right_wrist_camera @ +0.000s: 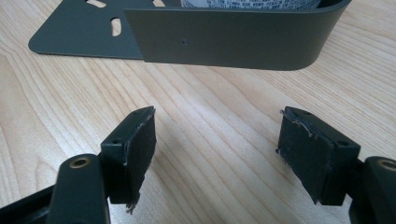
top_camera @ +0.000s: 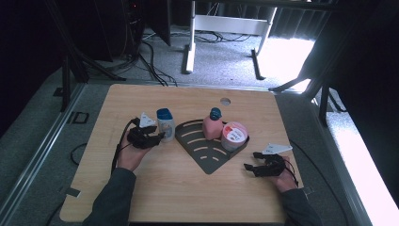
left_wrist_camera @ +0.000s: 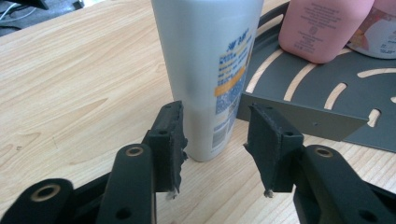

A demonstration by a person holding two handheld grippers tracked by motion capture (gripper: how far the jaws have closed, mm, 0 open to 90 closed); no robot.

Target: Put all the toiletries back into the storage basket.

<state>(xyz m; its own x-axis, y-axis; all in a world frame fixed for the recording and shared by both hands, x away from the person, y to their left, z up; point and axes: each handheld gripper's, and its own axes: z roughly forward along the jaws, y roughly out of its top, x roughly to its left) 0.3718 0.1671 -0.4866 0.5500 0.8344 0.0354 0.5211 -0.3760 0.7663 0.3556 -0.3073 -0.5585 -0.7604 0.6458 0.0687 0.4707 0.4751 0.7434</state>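
Plainly, the left gripper (left_wrist_camera: pixel 215 149) is seen with its jaws parted, and the white bottle (left_wrist_camera: pixel 210 70) is found between them at its base; the left pad (left_wrist_camera: pixel 170 140) appears to lie against the bottle's side or just beside it, while a clear gap is left at the other pad. No grip is shown. The right gripper (right_wrist_camera: pixel 217 154) is held with its jaws wide apart over bare wood, and nothing is caught between them.

Just beside the bottle, the straight raised edge of the dark slotted tray (left_wrist_camera: pixel 303 116) is met, so little room is left on that side; open table (top_camera: pixel 117 101) is offered on the other. The tray's curved wall (right_wrist_camera: pixel 233 42) stands a short way ahead of the right gripper.

The bottle is stood upright on the table, outside the tray, at its left corner. Its body is white with a blue cap (top_camera: pixel 164 113), and a label with blue print, an orange band and a barcode is carried. Inside the tray a pink bottle (top_camera: pixel 212 127) and a round pink-lidded tub (top_camera: pixel 234 134) are set.
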